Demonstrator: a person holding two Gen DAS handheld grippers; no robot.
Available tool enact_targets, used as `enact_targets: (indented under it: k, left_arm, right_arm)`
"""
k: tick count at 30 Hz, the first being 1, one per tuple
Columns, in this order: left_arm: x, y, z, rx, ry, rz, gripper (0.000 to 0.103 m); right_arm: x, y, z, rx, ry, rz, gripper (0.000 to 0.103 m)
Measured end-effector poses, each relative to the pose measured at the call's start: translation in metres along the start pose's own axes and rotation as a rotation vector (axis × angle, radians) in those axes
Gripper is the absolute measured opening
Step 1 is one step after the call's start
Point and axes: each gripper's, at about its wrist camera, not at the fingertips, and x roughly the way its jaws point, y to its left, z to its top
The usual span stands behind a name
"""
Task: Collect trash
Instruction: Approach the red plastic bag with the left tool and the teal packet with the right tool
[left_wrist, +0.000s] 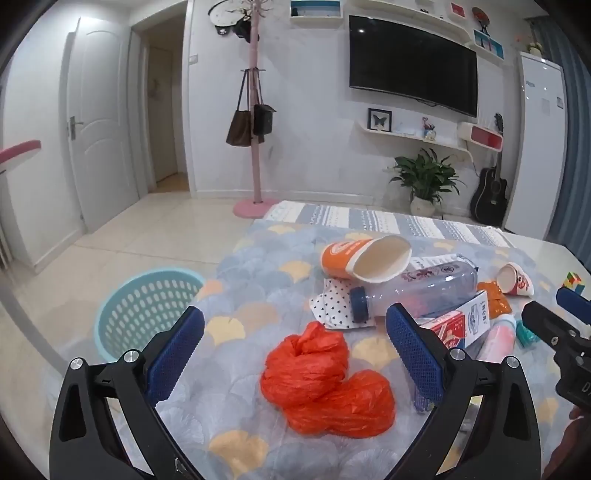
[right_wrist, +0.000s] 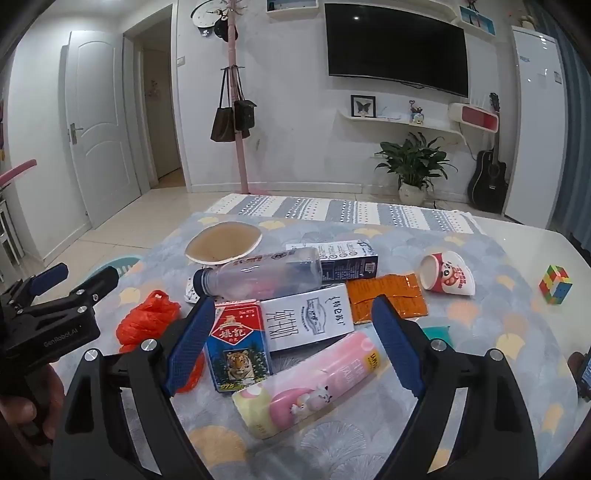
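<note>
Trash lies on the patterned tablecloth. A crumpled orange plastic bag (left_wrist: 325, 380) lies between the fingers of my open, empty left gripper (left_wrist: 295, 325); it also shows in the right wrist view (right_wrist: 146, 321). My right gripper (right_wrist: 293, 314) is open and empty above a playing-card box (right_wrist: 238, 347), a white carton (right_wrist: 308, 319) and a pink tube (right_wrist: 306, 387). Behind lie a clear bottle with a blue cap (left_wrist: 413, 291) (right_wrist: 258, 278), an orange paper cup (left_wrist: 365, 258), a small crushed cup (right_wrist: 447, 275), and an orange wrapper (right_wrist: 386, 297). A teal basket (left_wrist: 144, 310) stands on the floor to the left.
A Rubik's cube (right_wrist: 555, 284) sits near the table's right edge. A blue box (right_wrist: 349, 264) lies behind the bottle. A pink coat rack (left_wrist: 255, 110) with bags, a potted plant (left_wrist: 424, 181), a guitar (left_wrist: 489, 192) and a striped rug (right_wrist: 332, 208) are beyond the table.
</note>
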Motion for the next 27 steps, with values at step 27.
enact_targets:
  k: [27]
  left_arm:
    - [0.002,0.017,0.002,-0.074,0.017,0.008,0.096]
  right_arm:
    - [-0.007,0.006,-0.004,-0.008,-0.004,0.000,0.082]
